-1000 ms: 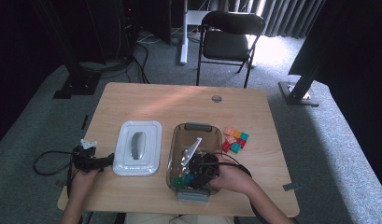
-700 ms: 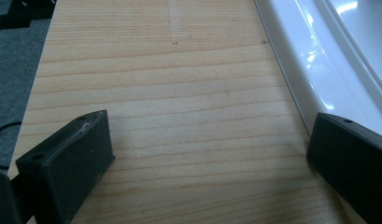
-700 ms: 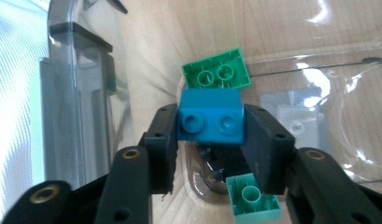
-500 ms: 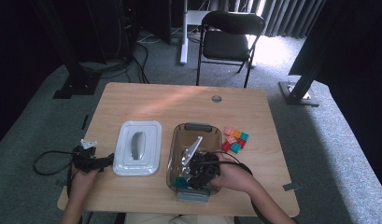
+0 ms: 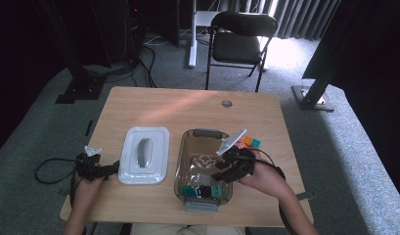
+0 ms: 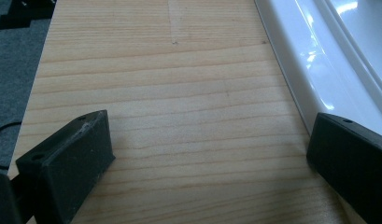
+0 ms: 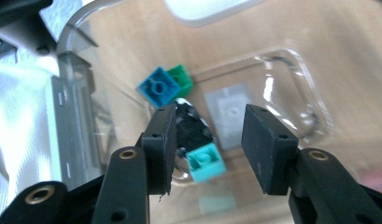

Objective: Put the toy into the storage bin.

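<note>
A clear plastic container [image 5: 180, 161] stands on the wooden table [image 5: 158, 107], with several small bricks [image 5: 202, 191] at its near end. My right gripper [image 5: 222, 174] hovers over the container's right side. In the right gripper view its jaws [image 7: 209, 112] have just been opening and stand apart with nothing between them. Below them lie a teal brick [image 7: 206, 161], a black brick [image 7: 191, 128], a blue brick [image 7: 158, 87] and a green brick [image 7: 181, 77]. My left gripper [image 5: 112, 169] rests at the table's near left, open [image 6: 209, 126], beside the white lid [image 6: 319, 56].
The white lid [image 5: 144, 154] with a grey handle lies left of the container. A few loose orange and teal bricks [image 5: 249, 143] sit by the container's far right corner. A folding chair [image 5: 239, 34] stands beyond the table. A round grommet [image 5: 227, 103] marks the far edge.
My right gripper has lifted from the container's near end and moved right, and its jaws have parted. The bricks stay in the container. The left gripper has not moved.
</note>
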Demonstrator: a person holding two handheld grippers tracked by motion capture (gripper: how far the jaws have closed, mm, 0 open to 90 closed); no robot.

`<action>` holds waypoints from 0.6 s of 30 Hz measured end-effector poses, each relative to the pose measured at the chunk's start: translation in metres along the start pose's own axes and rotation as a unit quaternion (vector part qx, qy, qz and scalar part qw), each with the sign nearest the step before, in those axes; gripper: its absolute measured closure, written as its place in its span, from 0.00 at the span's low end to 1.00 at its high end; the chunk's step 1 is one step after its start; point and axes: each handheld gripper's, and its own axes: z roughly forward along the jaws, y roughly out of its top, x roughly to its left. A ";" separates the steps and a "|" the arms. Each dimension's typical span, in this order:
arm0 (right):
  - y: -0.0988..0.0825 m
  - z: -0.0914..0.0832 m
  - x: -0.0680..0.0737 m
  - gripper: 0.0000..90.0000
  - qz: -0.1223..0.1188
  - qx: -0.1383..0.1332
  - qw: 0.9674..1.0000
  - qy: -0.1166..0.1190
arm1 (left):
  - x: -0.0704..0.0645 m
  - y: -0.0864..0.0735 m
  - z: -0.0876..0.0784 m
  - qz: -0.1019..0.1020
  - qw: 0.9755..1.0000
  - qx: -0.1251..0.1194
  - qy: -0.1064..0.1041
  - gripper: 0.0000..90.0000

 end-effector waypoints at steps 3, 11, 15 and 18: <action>-0.008 -0.014 -0.007 0.61 0.015 -0.018 1.000 -0.012 | 0.000 0.000 0.000 0.000 1.000 0.000 0.000 0.01; -0.035 -0.036 -0.031 0.61 0.067 -0.045 0.995 -0.050 | 0.000 0.000 0.000 0.000 1.000 0.000 0.000 0.01; -0.049 -0.037 -0.046 0.60 0.098 -0.049 0.992 -0.064 | 0.000 0.000 0.000 0.000 1.000 0.000 0.000 0.01; -0.059 -0.036 -0.058 0.59 0.121 -0.052 0.988 -0.078 | 0.000 0.000 0.000 0.000 1.000 0.000 0.000 0.01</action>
